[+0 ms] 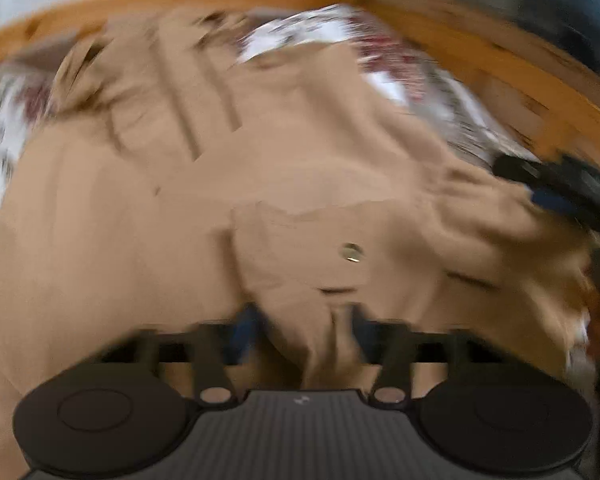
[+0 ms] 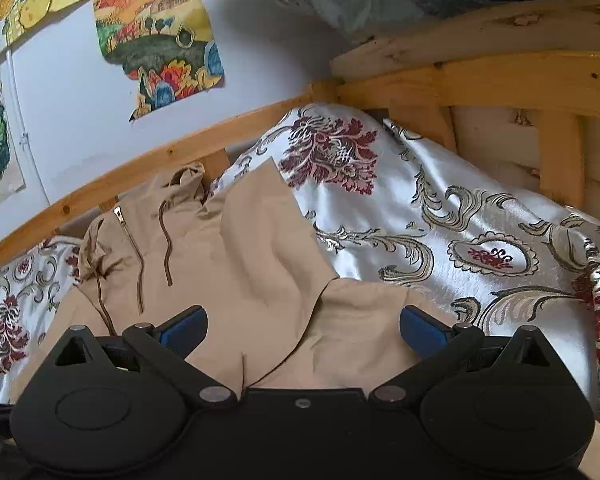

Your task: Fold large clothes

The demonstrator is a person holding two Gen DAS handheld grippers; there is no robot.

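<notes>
a pale wall (image 2: 80, 92) hung with bright painted pictures (image 2: 160, 36) backs a pine bed frame (image 2: 500, 76), and over the bed lies a shiny white coverlet (image 2: 440, 216) with dark red flowers and grey scrolls. on it the tan hooded jacket (image 2: 244, 248) is spread, its zip and drawcords toward the wall and its hood against the rail. the right gripper (image 2: 302, 330) hovers just over the jacket's near part, its blue-padded fingers (image 2: 420, 330) standing wide apart with nothing between them. the left wrist view is heavily blurred; there the left gripper (image 1: 304, 328) has a bunched fold of the tan cloth between its narrow-set fingers, a metal snap (image 1: 352, 252) just beyond.
</notes>
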